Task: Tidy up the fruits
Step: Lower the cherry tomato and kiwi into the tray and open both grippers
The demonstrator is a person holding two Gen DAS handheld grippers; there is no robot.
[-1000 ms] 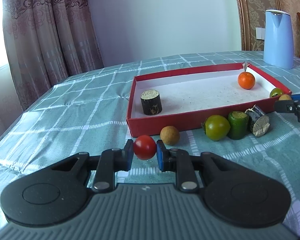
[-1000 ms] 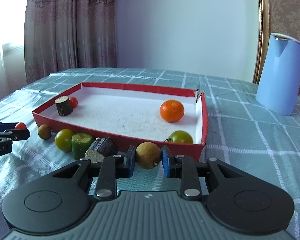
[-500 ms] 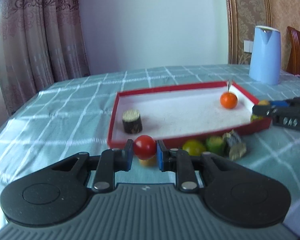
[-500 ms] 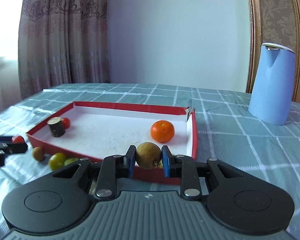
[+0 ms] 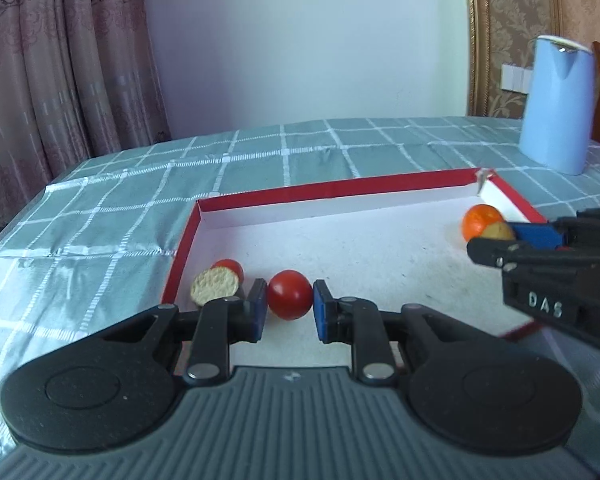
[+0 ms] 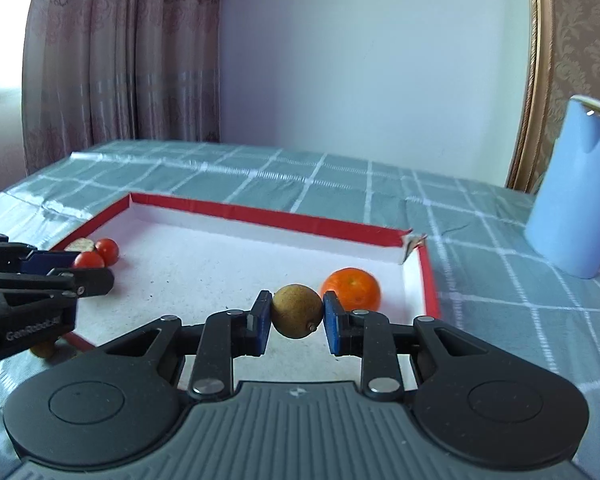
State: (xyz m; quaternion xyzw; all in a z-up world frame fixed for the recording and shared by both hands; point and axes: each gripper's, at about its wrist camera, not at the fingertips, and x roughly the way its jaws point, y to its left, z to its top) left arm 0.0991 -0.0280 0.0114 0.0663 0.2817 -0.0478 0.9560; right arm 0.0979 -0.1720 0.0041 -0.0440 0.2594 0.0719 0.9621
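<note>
we've carried both fruits over the red tray [image 5: 188, 236] now: left tongs [image 5: 289, 311] gripping the tomato [image 5: 289, 294], right tongs [image 6: 296, 322] gripping the brown fruit [image 6: 297, 316], orange [image 6: 354, 287] at one o'clock, ready to drop.

The bench [image 5: 300, 148], covered in a teal cloth with a white grid, carries a shallow red-rimmed tray [image 5: 340, 190] at its middle. A pale blue kettle [image 5: 556, 104] stands on the cloth at two o'clock from the tray, well apart.
</note>
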